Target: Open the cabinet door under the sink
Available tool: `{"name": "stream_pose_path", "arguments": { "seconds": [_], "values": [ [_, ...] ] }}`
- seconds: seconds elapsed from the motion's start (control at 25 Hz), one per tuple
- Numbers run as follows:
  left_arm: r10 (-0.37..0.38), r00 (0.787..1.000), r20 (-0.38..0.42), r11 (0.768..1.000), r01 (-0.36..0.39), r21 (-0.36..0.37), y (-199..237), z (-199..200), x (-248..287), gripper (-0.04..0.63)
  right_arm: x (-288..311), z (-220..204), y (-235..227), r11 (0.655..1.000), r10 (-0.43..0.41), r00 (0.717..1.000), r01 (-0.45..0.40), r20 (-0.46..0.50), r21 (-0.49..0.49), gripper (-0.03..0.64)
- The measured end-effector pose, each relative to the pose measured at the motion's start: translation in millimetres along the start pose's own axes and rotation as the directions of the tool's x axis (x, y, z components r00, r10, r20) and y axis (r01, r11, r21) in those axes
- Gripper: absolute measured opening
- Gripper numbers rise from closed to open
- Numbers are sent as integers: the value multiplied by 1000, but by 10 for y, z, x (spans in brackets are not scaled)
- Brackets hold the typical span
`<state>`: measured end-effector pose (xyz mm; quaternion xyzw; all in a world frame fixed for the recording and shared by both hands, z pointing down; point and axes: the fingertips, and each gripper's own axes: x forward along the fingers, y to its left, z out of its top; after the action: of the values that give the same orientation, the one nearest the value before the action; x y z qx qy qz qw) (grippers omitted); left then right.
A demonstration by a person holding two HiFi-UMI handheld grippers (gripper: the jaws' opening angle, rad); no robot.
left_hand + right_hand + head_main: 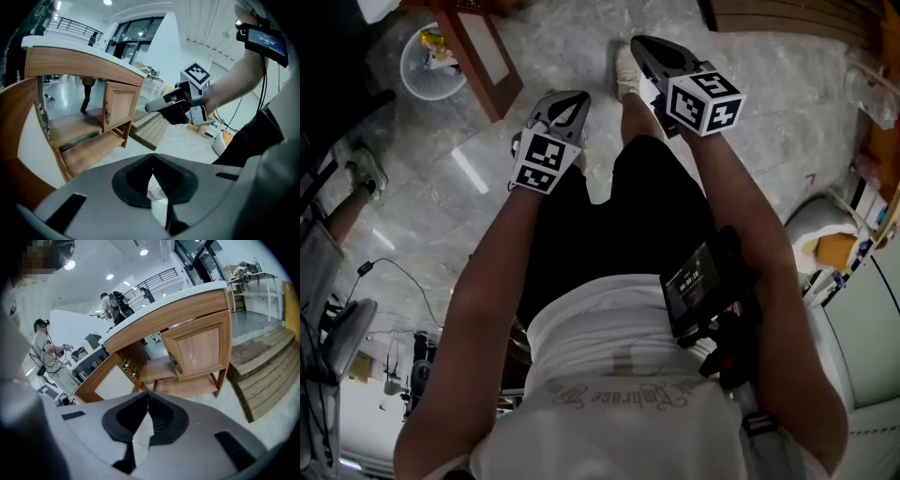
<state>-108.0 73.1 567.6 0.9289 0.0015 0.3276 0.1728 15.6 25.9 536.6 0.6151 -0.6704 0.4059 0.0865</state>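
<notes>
Hanging well apart from the cabinet (187, 310), left claw (152, 173) and right claw (146, 413) are pressed together, empty. One door (104, 380) stands open; likely stiff, light wood, best pinched at its free edge.

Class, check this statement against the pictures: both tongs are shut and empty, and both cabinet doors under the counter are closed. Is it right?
Not quite. Only one cabinet door is closed: the open door is swung wide, while the closed door sits flush, as the right gripper view shows. The rest holds: the left tongs and the right tongs are shut and empty.
</notes>
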Motion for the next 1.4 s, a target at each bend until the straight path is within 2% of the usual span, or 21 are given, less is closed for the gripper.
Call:
{"name": "stream_pose_path", "arguments": {
  "seconds": [0.12, 0.28, 0.52, 0.76, 0.96, 1.16, 1.4],
  "values": [
    [20, 1000, 13, 1000, -20, -13, 63, 163, 45, 11, 43, 47, -53, 1000, 28, 1000, -28, 13, 14, 14],
    [67, 998, 23, 995, -65, -70, 222, 445, 349, 11, 165, 120, -364, 996, 83, 997, -83, -3, 27, 14],
    [160, 987, 28, 972, -153, -179, 574, 570, 442, 11, 311, 228, -462, 988, 147, 988, -145, -41, 43, 14],
    [230, 973, 24, 948, -218, -232, 629, 879, 979, 11, 365, 400, -1111, 982, 188, 977, -185, -104, 40, 14],
    [274, 961, 48, 933, -253, -255, 708, 1000, 828, 11, 507, 516, -1008, 980, 199, 970, -199, -142, 14, 14],
    [355, 933, 55, 897, -323, -302, 899, 1083, 961, 11, 805, 714, -1172, 970, 239, 958, -244, -160, -6, 14],
    [415, 909, 49, 853, -369, -368, 859, 1075, 941, 11, 939, 784, -1278, 973, 231, 955, -232, -186, 16, 14]
  ]
}}
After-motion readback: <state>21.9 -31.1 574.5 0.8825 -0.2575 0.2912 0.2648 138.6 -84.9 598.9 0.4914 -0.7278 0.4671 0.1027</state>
